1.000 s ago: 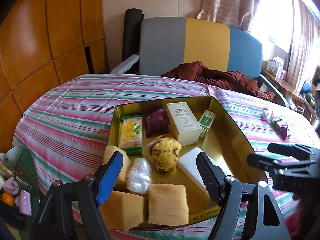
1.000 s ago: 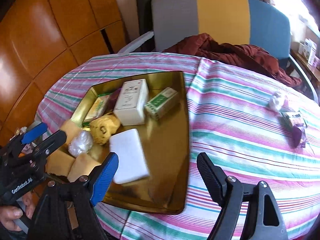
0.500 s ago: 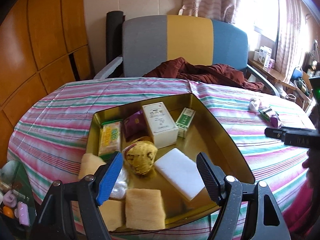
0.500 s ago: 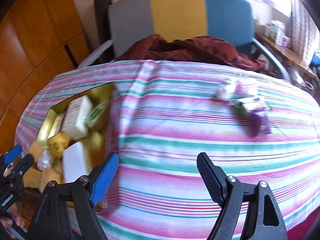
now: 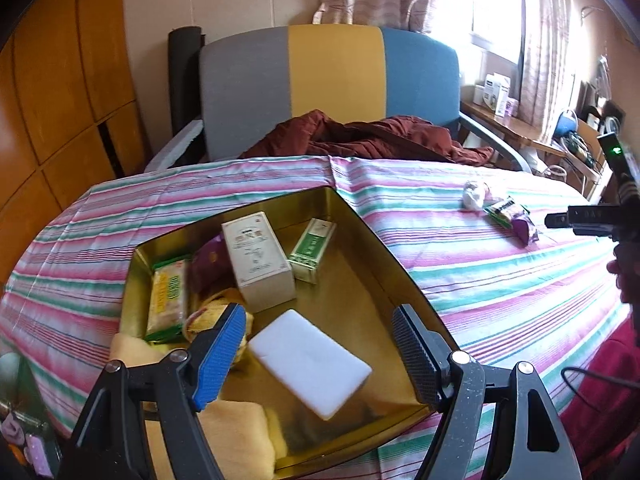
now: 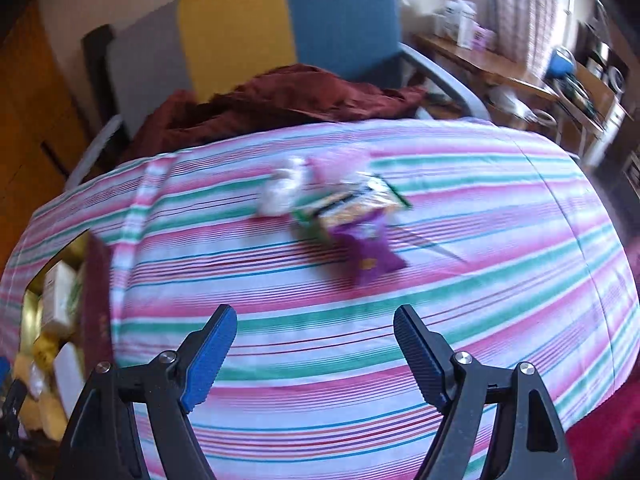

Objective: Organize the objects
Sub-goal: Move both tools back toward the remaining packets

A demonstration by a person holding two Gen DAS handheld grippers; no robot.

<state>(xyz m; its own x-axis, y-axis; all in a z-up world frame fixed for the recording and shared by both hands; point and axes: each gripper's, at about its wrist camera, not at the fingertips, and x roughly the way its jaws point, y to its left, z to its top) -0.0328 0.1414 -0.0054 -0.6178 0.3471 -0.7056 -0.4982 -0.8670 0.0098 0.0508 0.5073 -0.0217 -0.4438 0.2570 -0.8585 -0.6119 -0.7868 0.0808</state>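
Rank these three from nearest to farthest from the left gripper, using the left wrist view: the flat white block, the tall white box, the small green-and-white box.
1. Flat white block: in the gold tray, just ahead of the left gripper.
2. Tall white box: mid-tray, slightly left.
3. Small green-and-white box: beside it on the right, a little farther back.

Striped surface (image 6: 360, 340): bare between right tongs (image 6: 316, 344) and packet cluster (image 6: 344, 212). Gold tray (image 5: 384, 256): left half crowded; right floor bare beyond the white block (image 5: 310, 362).
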